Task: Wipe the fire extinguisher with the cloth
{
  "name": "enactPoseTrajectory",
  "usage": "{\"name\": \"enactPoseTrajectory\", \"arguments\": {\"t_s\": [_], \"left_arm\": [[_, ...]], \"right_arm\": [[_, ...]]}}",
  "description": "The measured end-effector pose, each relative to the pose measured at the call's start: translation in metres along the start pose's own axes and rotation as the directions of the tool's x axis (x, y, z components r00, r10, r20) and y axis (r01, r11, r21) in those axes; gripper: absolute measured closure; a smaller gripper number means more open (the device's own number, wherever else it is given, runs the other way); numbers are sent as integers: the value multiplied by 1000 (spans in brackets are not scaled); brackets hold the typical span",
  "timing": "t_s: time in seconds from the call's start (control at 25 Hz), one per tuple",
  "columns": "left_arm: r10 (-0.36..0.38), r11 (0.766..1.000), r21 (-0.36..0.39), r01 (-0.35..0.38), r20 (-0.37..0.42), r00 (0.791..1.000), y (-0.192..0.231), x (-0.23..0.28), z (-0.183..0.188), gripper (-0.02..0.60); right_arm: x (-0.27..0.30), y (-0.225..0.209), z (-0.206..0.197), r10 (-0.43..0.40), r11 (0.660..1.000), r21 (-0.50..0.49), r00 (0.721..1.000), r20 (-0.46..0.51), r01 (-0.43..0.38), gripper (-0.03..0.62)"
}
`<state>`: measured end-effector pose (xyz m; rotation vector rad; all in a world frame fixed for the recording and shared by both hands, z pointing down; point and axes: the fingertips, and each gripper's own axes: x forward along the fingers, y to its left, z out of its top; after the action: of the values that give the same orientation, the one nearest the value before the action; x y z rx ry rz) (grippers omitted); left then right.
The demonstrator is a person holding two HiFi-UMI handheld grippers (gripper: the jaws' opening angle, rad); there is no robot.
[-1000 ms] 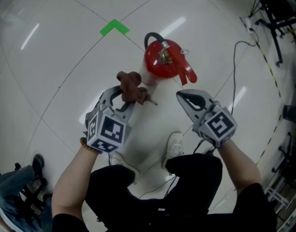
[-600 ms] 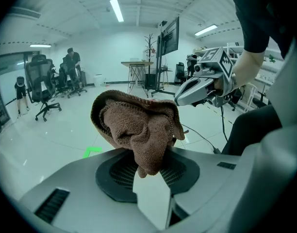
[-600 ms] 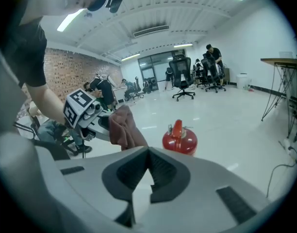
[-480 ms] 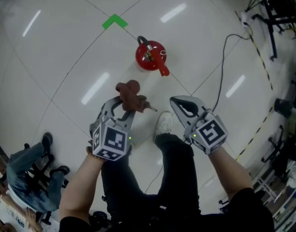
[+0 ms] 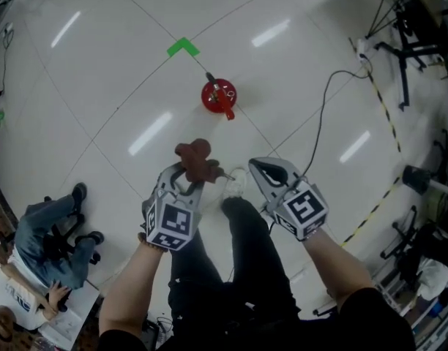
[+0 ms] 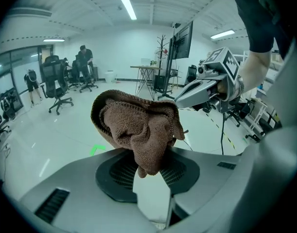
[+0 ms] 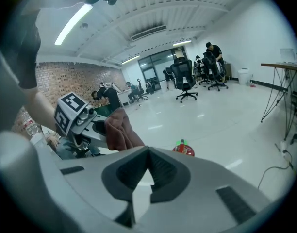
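White floor (image 5: pixel 297 72); red fire extinguisher (image 5: pixel 218 97), crumpled brown cloth (image 6: pixel 139 125)

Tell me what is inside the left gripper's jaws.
A bunched brown cloth is pinched in the left gripper; most of it bulges above the jaws. Its pinched end is hidden between them.

Grey left tool (image 5: pixel 186 172) and right tool (image 5: pixel 258 166) bear black-and-white marker cubes (image 5: pixel 170 224) (square-patterned); short sleeves (image 5: pixel 381 320) and trousers (image 5: pixel 246 262) are black.

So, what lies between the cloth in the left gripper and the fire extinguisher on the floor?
Nothing: in the head view, only bare glossy floor lies between the brown cloth in the left gripper and the red fire extinguisher.
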<state>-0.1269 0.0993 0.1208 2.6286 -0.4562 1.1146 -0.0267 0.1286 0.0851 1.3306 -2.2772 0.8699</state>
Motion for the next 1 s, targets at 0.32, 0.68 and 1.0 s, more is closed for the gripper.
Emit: {"name": "enactPoseTrajectory", "arguments": {"t_s": [0.32,0.68,1.0], "left_arm": [[29,998,-58,-27,35,999,-39,-58,50,476],[61,998,-40,-56,128,990,-82,-146,68,476],[83,996,0,-84,165,983,-124,-216,72,476]], "right_arm": [[-59,26,50,-36,999,9,999,28,35,589],[-120,99,90,-100,994,-40,988,117,106,589],[-168,167,97,-163,984,-45,973,164,173,589]]}}
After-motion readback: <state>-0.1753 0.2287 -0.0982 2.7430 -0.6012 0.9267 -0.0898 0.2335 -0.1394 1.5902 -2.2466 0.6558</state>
